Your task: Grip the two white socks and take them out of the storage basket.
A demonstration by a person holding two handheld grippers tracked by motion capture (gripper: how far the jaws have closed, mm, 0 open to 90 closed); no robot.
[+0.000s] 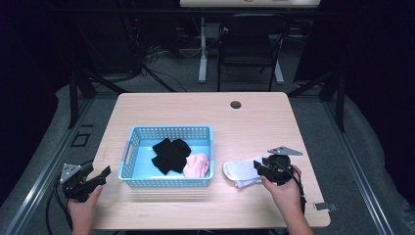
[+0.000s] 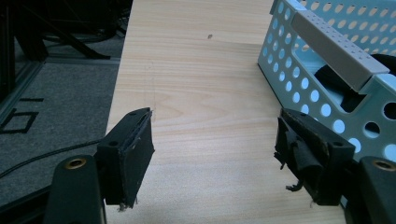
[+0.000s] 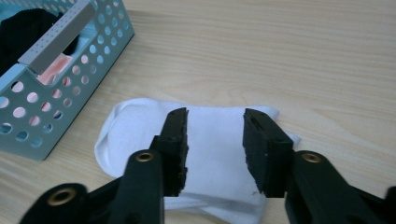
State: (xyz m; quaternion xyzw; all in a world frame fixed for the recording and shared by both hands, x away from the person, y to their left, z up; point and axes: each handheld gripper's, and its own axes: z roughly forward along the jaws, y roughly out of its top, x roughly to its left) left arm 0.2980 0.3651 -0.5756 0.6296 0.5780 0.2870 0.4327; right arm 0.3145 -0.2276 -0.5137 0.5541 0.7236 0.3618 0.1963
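Observation:
A folded white sock [image 1: 239, 171] [image 3: 135, 130] lies on the wooden table [image 1: 195, 107], just right of a light-blue perforated basket [image 1: 169, 129] [image 3: 93, 60]. My right gripper [image 1: 258, 168] [image 3: 215, 114] hovers low over the sock with its jaws apart, straddling the middle of it without pressing. Inside the basket lie black socks [image 1: 169, 152] [image 2: 336, 88] and a pink sock [image 1: 197, 165] [image 3: 51, 70]. My left gripper [image 1: 100, 176] [image 2: 215, 116] stands open over the table's front left corner, beside the basket's left wall [image 2: 299, 65], nothing between its jaws.
A round cable hole [image 1: 236, 105] sits near the table's far edge. Bare wood spreads behind the basket and along the front. A chair [image 1: 249, 44] and desk legs stand beyond the table on grey carpet.

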